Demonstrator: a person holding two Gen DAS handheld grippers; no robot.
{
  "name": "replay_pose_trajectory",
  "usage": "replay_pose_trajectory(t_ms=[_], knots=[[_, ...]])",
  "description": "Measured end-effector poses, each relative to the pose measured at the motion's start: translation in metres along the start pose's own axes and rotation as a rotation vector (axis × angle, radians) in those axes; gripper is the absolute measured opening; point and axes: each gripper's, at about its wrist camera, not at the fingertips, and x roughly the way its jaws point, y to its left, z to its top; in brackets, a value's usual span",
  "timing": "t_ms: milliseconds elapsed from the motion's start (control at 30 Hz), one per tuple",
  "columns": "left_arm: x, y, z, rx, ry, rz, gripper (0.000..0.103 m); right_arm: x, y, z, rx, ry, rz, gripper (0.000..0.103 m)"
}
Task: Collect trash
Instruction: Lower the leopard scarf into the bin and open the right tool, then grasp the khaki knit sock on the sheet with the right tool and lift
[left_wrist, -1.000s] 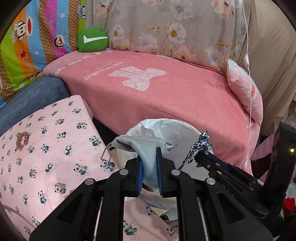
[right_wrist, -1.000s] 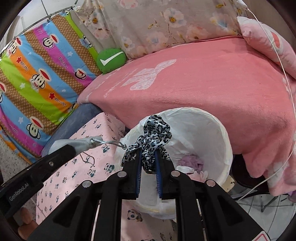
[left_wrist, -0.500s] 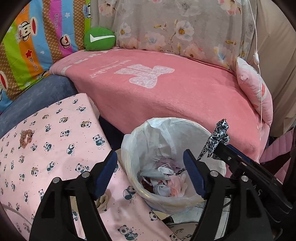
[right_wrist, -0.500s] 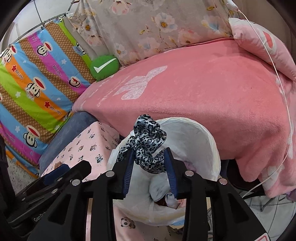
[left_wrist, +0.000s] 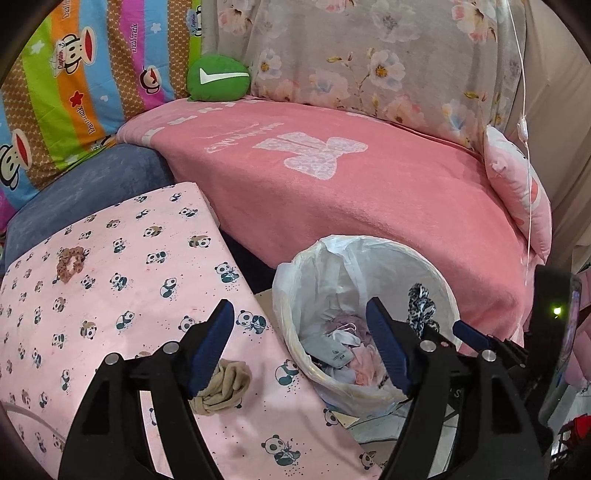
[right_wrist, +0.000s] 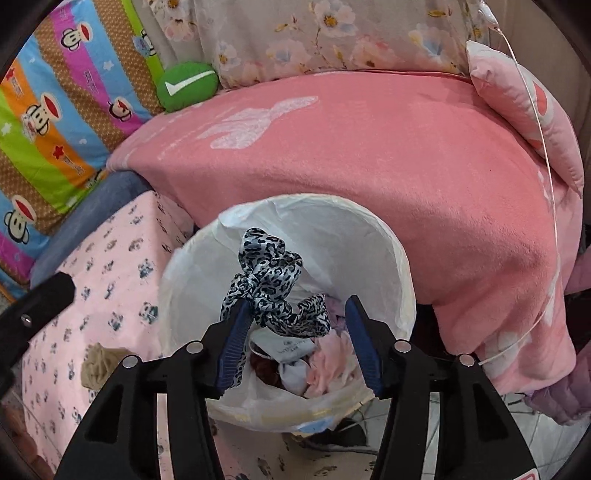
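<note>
Leopard-print satin scrunchie (right_wrist: 271, 284) clings to one pad of the right gripper (right_wrist: 295, 334), whose jaws have just been spreading over the white-lined bin (right_wrist: 373, 236) to drop it, while the left gripper (left_wrist: 300, 345) hangs spread and empty nearby.

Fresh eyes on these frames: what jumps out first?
The leopard-print scrunchie draped on the right gripper, whose jaws have just been opening, above the white-lined trash bin. Next, the big pink blanket behind the bin. The left gripper stands open and empty over the panda-print sheet.
</note>
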Motion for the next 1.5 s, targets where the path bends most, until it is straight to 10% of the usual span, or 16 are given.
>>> replay_pose_trajectory(t_ms=[700,1300,1500], knots=[[-0.015,0.035,-0.022,-0.074,0.018,0.016,0.07,-0.005,-0.003,-0.026,-0.019,0.103,0.014,0.057],[-0.025,0.059,-0.034,-0.115,0.021,0.017,0.07,-0.001,-0.006,-0.059,-0.179,0.166,-0.216,0.064],[-0.028,0.061,-0.039,-0.091,0.011,0.049,0.07,-0.025,-0.015,-0.055,-0.104,0.118,-0.123,0.064]])
